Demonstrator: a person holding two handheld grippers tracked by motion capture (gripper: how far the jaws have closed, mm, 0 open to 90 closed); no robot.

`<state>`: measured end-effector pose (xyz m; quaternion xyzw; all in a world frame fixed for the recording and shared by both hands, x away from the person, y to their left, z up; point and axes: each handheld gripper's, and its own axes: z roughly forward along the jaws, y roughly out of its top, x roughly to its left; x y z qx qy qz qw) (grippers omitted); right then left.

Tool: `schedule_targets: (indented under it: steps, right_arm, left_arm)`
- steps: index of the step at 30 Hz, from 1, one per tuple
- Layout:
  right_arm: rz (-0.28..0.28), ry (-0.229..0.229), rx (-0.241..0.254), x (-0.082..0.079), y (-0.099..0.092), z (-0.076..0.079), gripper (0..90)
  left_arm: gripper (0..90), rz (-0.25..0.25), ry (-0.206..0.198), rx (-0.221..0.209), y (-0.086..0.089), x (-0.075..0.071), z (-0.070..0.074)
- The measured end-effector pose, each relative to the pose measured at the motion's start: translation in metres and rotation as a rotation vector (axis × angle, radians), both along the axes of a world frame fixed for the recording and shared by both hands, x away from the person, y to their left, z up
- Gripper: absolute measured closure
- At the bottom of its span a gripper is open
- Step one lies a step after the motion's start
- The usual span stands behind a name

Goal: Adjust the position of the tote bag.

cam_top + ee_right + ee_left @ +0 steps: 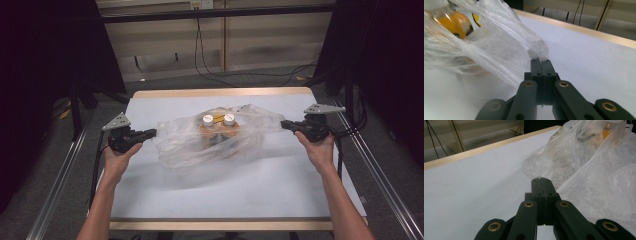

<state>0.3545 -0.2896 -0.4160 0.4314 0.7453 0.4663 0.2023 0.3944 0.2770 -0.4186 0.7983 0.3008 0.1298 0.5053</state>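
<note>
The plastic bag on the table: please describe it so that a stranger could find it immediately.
On the white table, look at the middle. There lies a clear, crinkled plastic bag, pinched at each end by the left gripper and the right gripper. It alone is see-through, and it holds two white-capped orange bottles.

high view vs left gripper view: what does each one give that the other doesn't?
High view alone: both hands, the right gripper pinching the far end of the bag, and two white-capped bottles standing inside it. Left gripper view alone: the left gripper close up, jaws pressed together on a small tuft of film. Shared: the clear plastic bag with orange contents, lying on the white table.
</note>
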Motion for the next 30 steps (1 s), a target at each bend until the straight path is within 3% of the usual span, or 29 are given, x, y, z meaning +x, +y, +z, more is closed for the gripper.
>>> schedule_targets:
  steps: [3,6,9,15,21,30]
  right_arm:
    - [0.010,0.025,-0.060,0.001,0.004,-0.005,90.0]
    - [0.010,0.049,-0.051,0.003,0.003,-0.009,90.0]
    - [0.018,0.072,-0.025,0.005,-0.003,-0.015,90.0]
    - [0.032,0.111,-0.075,0.008,0.001,-0.024,90.0]
    - [0.057,0.156,-0.048,0.011,-0.003,-0.035,90.0]
    - [0.093,0.215,-0.083,0.015,0.002,-0.045,90.0]
  left_arm:
    - [90.0,-0.001,0.012,0.025,-0.003,0.001,-0.004]
    - [90.0,0.000,0.026,0.053,-0.002,0.003,-0.010]
    - [90.0,-0.002,0.046,0.052,-0.001,0.004,-0.014]
    - [90.0,-0.008,0.048,0.139,-0.008,0.005,-0.019]
    - [90.0,-0.016,0.078,0.131,-0.005,0.007,-0.024]
    - [90.0,-0.018,0.115,0.248,-0.012,0.011,-0.036]
